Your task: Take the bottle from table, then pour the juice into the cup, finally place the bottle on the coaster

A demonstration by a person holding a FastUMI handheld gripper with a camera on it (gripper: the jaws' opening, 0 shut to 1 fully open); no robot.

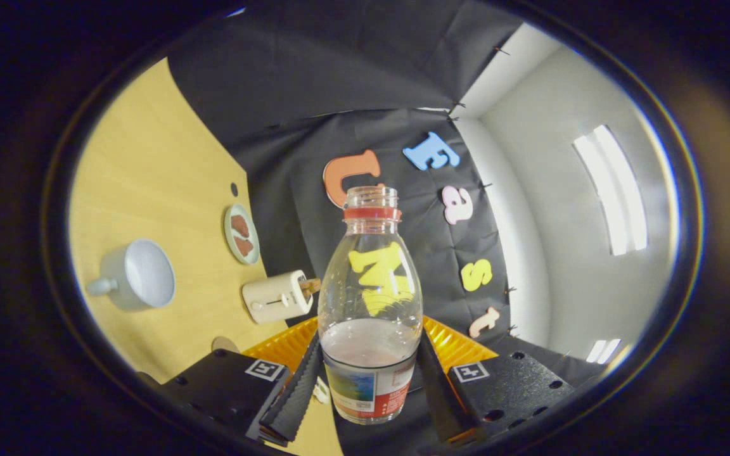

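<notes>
A clear plastic bottle (370, 304) with a red neck ring and no cap sits between my fingers, held off the wooden table (149, 190). Pale pinkish juice fills its lower part, above a printed label. My gripper (368, 386) is shut on the bottle, one finger pressing on each side of its base. The whole scene is rolled sideways, so the table runs up the left. A white cup (140, 274) with a handle stands on the table to the left of the bottle, its mouth facing me.
A small plate (241, 233) with brown pieces lies beyond the cup. A cream toaster (277, 296) stands near the booth wall. An orange ridged tray (454, 345) shows behind the bottle's base. A round tan disc (225, 344) lies near the left finger.
</notes>
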